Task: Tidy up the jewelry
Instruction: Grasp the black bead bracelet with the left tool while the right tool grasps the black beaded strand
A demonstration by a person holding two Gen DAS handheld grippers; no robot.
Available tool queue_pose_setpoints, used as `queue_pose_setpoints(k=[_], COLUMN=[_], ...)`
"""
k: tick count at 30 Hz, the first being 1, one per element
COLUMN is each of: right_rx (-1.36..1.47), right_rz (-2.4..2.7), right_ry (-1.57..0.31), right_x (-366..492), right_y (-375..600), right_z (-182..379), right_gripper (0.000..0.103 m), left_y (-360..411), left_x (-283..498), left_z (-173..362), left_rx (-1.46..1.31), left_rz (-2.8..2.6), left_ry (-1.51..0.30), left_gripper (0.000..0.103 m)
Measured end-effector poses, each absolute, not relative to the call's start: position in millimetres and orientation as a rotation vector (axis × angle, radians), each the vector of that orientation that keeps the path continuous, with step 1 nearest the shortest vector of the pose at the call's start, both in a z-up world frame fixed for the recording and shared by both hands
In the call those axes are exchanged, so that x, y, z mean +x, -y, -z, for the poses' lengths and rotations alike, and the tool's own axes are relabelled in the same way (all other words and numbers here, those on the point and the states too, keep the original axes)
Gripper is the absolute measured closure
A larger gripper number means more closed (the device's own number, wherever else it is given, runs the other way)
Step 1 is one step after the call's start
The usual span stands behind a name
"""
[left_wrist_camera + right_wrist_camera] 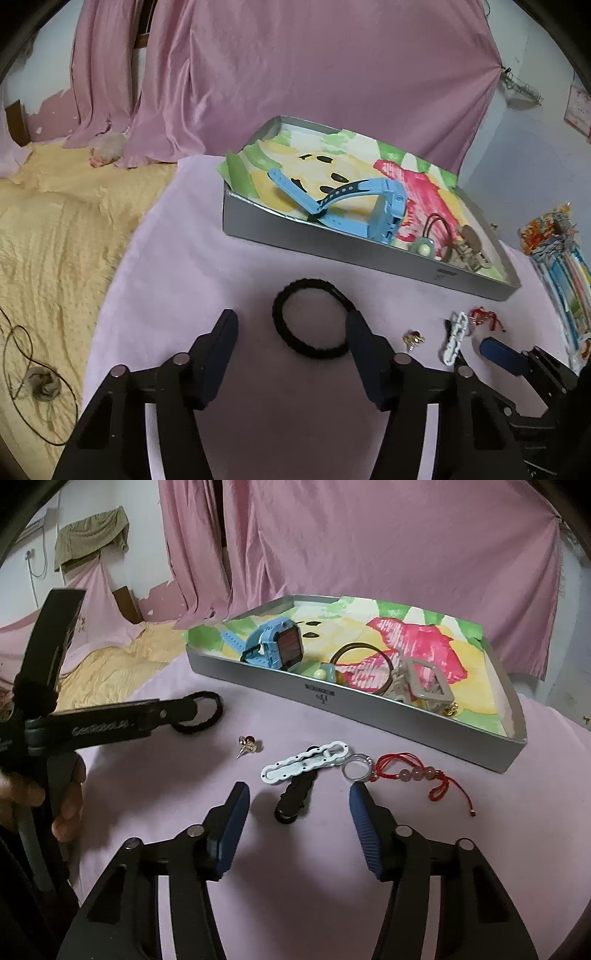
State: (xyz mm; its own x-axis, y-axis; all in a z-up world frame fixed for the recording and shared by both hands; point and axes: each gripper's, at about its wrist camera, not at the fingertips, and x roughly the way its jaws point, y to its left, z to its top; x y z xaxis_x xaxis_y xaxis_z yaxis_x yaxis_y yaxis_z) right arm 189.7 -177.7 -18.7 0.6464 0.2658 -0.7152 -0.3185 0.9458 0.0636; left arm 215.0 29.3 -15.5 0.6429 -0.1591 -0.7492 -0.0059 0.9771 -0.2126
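Note:
A black hair tie (306, 283) lies flat on the pink cloth. My left gripper (291, 325) is open around it, and its right finger overlaps the ring's right edge. A grey tray (332, 251) lined with painted paper holds a blue watch (384, 199), a brown hair tie with a green bead (354, 664) and a silver buckle clip (424, 683). My right gripper (298, 794) is open, with a black clip (295, 797) lying between its fingertips. Just beyond lie a white clip (306, 766), a silver ring (356, 768), a red bead bracelet (413, 773) and a gold earring (248, 745).
A yellow blanket (55, 221) with a dark cord (22, 350) lies left of the table. Pink curtains (295, 74) hang behind the tray. A colourful package (561, 266) sits at the right edge. A person's hand (66, 805) holds the left gripper's handle.

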Motion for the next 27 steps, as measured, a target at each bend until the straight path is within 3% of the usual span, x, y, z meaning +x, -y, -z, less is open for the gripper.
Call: queue_pose_setpoints(k=[3, 6, 12, 17, 27], right_rx=[-0.059, -0.042, -0.061, -0.071, -0.033], right_rz=[-0.332, -0.335, -0.332, -0.327, -0.345], right_ry=[-0.811, -0.831, -0.836, -0.835, -0.827], right_x=[191, 193, 195, 194, 177], right_y=[180, 182, 180, 180, 193], right_z=[19, 21, 23, 23, 23], right_gripper=[0.057, 0.065, 0.069, 0.088, 0.089], left_y=[-24, -20, -15, -9, 15], left_x=[218, 220, 224, 221, 200], left_z=[16, 15, 15, 15, 13], left_rx=[-0.173, -0.148, -0.109, -0.096, -0.105], left_rz=[0.086, 0.083, 0.041, 0.067, 0.150], left_ry=[-0.876, -0.882, -0.893, -0.894, -0.866], left_gripper=[0.056, 0.068, 0.095, 0.097, 0.098])
